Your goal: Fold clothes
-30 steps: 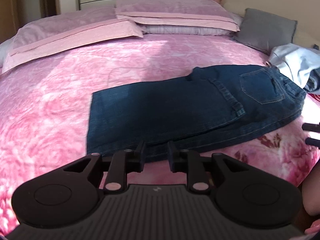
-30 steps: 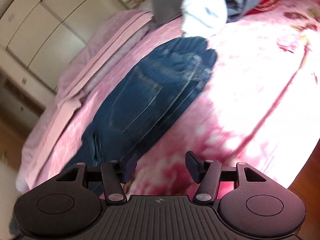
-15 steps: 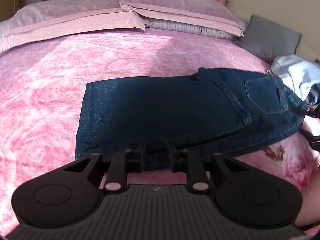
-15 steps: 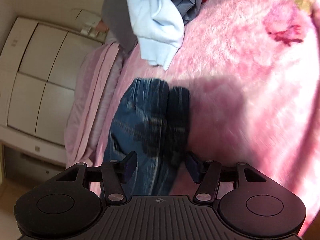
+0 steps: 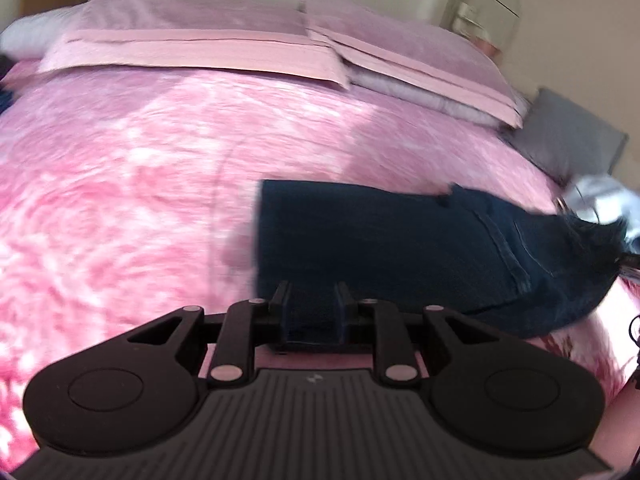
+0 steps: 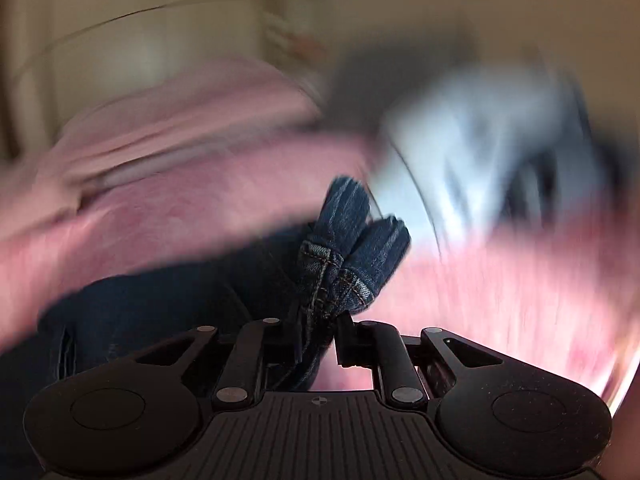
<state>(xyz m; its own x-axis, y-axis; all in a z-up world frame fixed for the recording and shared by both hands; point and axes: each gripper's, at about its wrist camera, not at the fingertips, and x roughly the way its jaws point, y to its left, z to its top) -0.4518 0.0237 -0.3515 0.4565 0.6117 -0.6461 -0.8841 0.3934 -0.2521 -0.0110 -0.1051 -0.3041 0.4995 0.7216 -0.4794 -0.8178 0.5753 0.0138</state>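
We note the folded dark blue denim jeans on the pink bed. Left tongs pinch their near edge; right tongs, jaws just closing, clamp the bunched waistband.

Left claw is closed on the near edge of the folded dark jeans, which lie on the pink bed. At 2 o'clock of the jeans: grey cushion. At 12 o'clock: pink pillows. View blurred.
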